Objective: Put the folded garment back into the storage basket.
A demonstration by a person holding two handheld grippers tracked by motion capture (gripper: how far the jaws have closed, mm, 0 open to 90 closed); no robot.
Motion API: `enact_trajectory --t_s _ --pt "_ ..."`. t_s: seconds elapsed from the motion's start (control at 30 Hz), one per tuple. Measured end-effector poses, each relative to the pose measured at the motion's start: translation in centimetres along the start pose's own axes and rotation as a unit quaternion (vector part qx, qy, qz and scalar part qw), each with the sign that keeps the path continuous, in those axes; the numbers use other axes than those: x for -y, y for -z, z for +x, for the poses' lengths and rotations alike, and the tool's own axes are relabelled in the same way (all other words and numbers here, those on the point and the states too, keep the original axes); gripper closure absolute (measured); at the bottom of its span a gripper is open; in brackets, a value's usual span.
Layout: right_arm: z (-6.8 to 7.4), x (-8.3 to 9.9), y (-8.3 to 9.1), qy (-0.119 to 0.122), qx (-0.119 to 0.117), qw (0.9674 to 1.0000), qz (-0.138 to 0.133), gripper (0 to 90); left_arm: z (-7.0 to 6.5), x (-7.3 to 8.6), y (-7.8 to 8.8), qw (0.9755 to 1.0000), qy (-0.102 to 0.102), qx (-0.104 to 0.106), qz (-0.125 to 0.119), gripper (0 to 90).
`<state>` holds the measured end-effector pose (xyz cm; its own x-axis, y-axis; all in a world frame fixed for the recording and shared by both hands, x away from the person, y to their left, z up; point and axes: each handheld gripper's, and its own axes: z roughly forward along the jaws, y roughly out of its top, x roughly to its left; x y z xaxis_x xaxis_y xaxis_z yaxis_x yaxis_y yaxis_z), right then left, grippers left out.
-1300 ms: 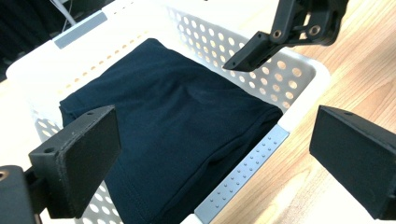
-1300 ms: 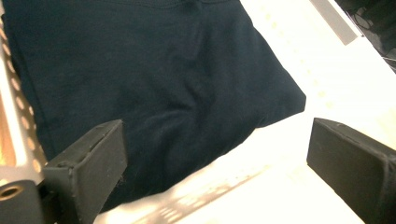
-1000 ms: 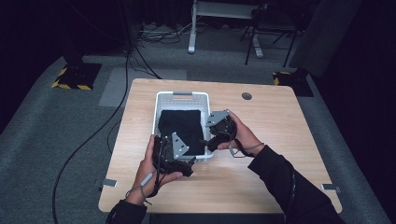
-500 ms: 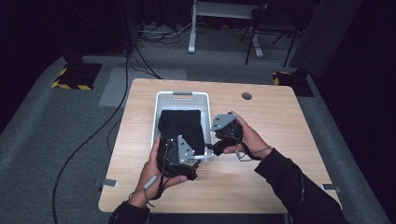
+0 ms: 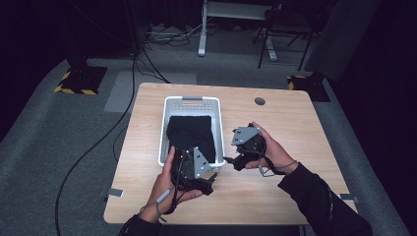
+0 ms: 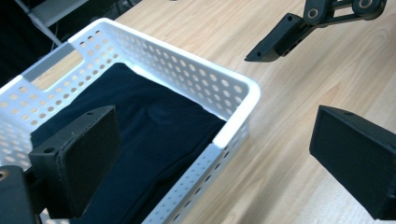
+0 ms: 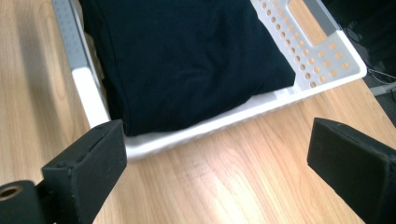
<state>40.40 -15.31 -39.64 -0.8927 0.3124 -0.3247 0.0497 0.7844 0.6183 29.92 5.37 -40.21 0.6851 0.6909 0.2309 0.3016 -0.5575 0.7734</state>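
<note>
No legible text, label, brand, number or sign is found in any view. The white basket (image 5: 168, 129) and the folded black cloth (image 5: 191, 132) inside it are seen to be unmarked, as is the bench (image 5: 290, 128). Yellow-and-black hazard striping is noted on two floor plates (image 5: 76, 90) beyond the bench; no wording is carried on it.

Basket (image 6: 201, 86): I log white perforated plastic, smooth, slightly glossy. Garment (image 7: 187, 60) inside: dark navy cloth, matt, soft folds. Counter (image 7: 224, 186): light wood grain with a soft sheen; my claw pads (image 6: 91, 154) look matt black, finely rough.
</note>
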Motion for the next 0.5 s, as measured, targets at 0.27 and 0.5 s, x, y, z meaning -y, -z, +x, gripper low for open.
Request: enact_trajectory --t_s 0.27,0.5 --pt "0.3 2.0 1.0 -0.004 0.007 0.9999 0.006 4.7 -1.4 -0.2 -0.6 0.9997 -0.015 0.017 0.000 1.9" --pt "0.7 3.9 1.7 -0.004 0.014 0.9998 0.017 4.6 -2.6 -0.3 -1.4 0.9990 -0.023 0.038 0.004 1.9"
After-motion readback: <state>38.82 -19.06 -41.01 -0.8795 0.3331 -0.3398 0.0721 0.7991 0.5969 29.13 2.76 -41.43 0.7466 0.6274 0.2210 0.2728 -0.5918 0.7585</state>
